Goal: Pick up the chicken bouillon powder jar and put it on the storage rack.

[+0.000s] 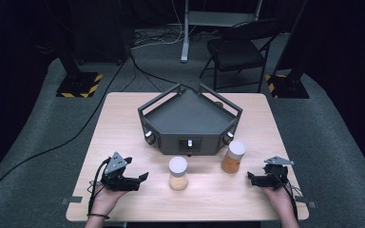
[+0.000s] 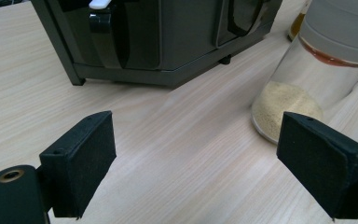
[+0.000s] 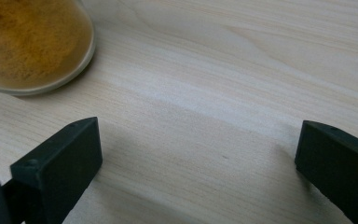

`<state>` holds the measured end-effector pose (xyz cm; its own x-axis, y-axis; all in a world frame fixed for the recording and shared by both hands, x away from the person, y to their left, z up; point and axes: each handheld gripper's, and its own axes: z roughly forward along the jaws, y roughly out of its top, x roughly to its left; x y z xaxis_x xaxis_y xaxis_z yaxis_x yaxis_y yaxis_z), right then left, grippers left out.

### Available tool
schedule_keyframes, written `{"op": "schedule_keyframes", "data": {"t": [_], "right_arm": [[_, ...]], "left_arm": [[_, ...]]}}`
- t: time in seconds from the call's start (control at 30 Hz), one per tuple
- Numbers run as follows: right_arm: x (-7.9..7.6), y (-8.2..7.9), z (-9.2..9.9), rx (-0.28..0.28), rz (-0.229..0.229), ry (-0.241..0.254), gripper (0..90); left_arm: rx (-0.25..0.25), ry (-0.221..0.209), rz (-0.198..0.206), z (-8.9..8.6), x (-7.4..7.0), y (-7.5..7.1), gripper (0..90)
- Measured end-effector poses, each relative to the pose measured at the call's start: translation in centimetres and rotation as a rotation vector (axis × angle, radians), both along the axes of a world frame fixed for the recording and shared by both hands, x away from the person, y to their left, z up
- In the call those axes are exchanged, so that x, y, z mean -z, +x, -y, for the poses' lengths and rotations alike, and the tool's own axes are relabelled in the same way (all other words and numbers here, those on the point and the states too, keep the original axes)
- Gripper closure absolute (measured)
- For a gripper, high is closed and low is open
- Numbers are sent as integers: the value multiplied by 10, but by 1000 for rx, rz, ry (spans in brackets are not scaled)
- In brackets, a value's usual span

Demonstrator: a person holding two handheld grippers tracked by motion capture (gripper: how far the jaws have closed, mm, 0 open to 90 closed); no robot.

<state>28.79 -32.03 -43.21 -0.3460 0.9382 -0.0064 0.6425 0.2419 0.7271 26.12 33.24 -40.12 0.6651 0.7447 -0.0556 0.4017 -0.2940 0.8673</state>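
high view: left gripper (image 1: 142, 178) and right gripper (image 1: 250, 177), jaws apart, flank two spice jars (image 1: 177, 173).

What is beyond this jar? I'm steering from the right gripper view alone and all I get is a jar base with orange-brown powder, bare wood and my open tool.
Observer: The orange-powder jar stands capped just in front of a dark angular rack at the table's middle.
Operator: Any other jars?
Observer: Yes, a second jar with paler, sandy powder stands to the left of yours, nearer the person.
Operator: Where is the other tool?
Observer: The left tool is open, held low over the table, pointing toward that paler jar.
Operator: Is it touching it?
Observer: No, bare wood lies between its jaws in the left gripper view; the jar sits ahead, beside one jaw.
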Motion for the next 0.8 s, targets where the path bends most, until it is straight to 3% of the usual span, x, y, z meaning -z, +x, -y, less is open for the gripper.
{"op": "schedule_keyframes", "data": {"t": [0.8], "right_arm": [[0, 0, 0, 0, 0, 0, 0]], "left_arm": [[93, -32, 23, 23, -4, 0, 88]]}}
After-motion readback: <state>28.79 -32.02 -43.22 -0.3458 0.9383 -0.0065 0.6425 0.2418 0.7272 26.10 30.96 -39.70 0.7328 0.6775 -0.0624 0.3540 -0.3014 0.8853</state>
